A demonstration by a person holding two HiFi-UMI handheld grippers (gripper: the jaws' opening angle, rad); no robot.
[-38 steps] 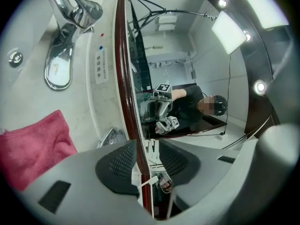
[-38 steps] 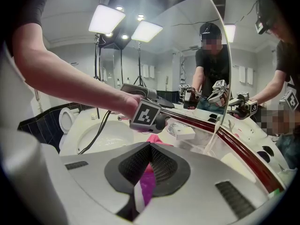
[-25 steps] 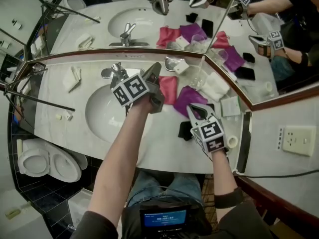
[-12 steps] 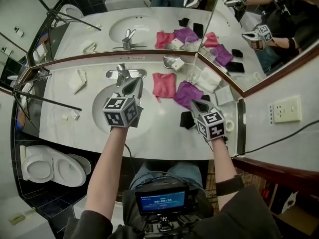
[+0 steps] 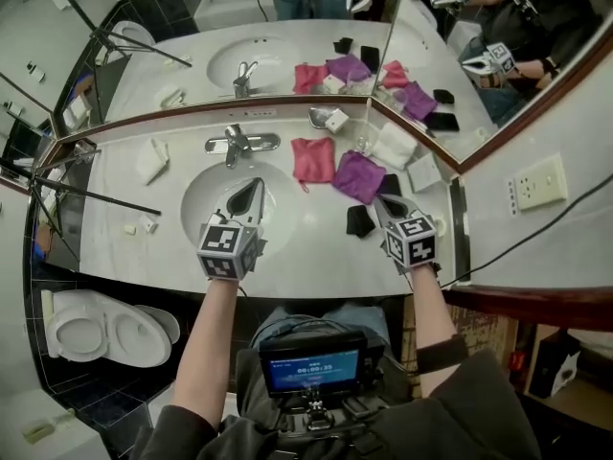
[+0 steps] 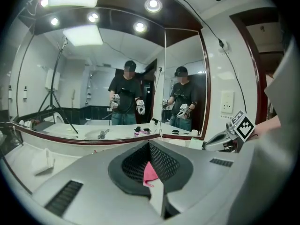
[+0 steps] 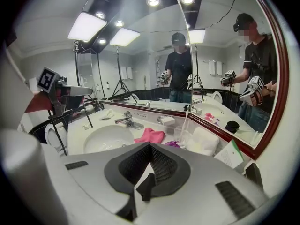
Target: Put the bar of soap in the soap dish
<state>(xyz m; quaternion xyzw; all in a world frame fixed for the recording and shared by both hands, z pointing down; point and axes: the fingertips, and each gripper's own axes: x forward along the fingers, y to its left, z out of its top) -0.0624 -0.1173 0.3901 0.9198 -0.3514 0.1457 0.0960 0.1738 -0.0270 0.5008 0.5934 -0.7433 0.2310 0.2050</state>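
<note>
Left tongs (image 5: pixel 257 185) and right tongs (image 5: pixel 379 202) are both shut and empty.
The soap (image 5: pixel 337 121) sits on the soap dish (image 5: pixel 317 115) ahead by the mirror (image 5: pixel 287 56), between them, about as near to each.

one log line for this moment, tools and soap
left tool: shut, empty, over sink | right tool: shut, empty, over counter | bar of soap: on soap dish
</note>
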